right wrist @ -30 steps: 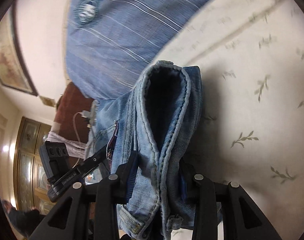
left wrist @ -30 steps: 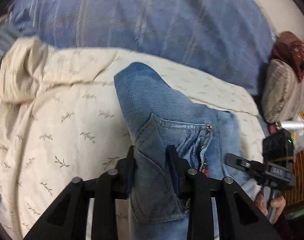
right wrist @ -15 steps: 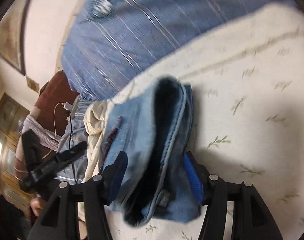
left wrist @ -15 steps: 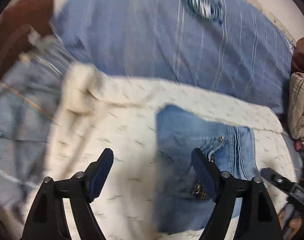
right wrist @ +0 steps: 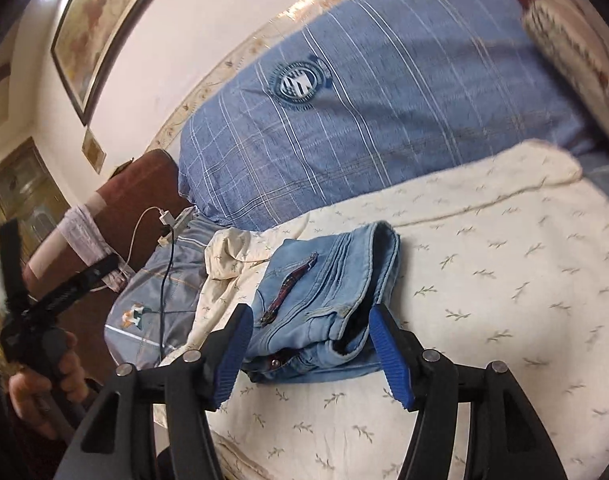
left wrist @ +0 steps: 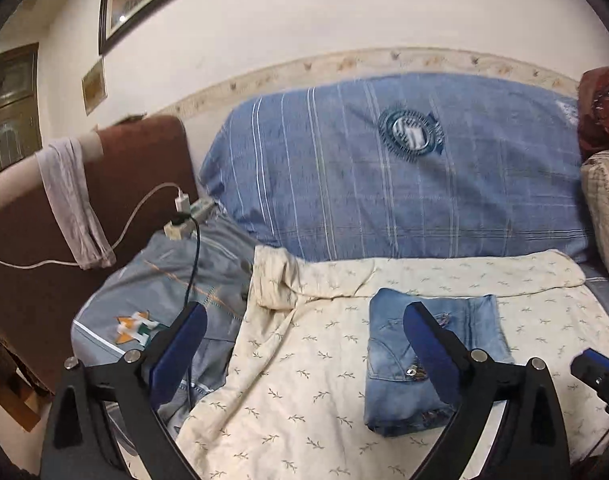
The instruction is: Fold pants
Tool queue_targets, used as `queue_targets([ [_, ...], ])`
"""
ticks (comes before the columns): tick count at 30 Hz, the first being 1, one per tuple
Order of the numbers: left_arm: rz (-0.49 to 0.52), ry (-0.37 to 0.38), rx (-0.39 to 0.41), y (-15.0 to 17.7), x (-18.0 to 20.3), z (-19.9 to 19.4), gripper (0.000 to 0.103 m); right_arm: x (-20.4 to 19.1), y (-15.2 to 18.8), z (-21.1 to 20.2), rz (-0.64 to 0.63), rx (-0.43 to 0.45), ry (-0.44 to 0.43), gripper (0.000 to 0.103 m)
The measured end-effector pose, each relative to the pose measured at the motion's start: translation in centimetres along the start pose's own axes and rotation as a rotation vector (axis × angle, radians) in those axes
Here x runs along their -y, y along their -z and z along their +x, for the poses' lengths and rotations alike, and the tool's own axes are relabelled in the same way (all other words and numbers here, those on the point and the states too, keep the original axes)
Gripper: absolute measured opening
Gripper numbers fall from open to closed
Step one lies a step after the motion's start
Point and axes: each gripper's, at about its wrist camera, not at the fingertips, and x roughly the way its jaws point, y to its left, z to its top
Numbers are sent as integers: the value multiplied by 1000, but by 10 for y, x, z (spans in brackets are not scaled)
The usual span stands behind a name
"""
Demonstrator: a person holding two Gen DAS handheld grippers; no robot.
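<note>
cream sheet (left wrist: 312, 376) with a small leaf print covers the bed we work on, and a blue striped pillow (left wrist: 404, 184) leans on the wall behind it. the pants (left wrist: 388, 368) lie on the sheet as a compact folded bundle, which we judge to be the finished fold, set flat so it keeps its shape.

our left claw (left wrist: 304, 354) hangs above the bed, its jaws opening wide, with nothing between them; the bundle only shows behind its right finger. our right claw (right wrist: 310, 356) is half open and empty, its blue pads apart from the denim, which sits just beyond the fingertips. we read both as let go, so the fold rests on its own weight.

in the right view the hand (right wrist: 44, 384) gripping the left tool is cut off at the frame edge. the bundle's near end gapes dark in that view, so we cannot count layers. the pillow top is blurred there.
</note>
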Motion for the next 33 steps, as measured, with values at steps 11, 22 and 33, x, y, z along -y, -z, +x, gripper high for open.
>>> queue_targets([
  [11, 22, 3, 52, 7, 7, -51, 100, -52, -3, -54, -93, 90, 77, 66],
  [22, 13, 17, 38, 11, 8, -53, 100, -76, 2, -58, -158, 93, 82, 66],
  [33, 10, 15, 12, 17, 10, -44, 100, -74, 3, -54, -160, 88, 88, 66],
])
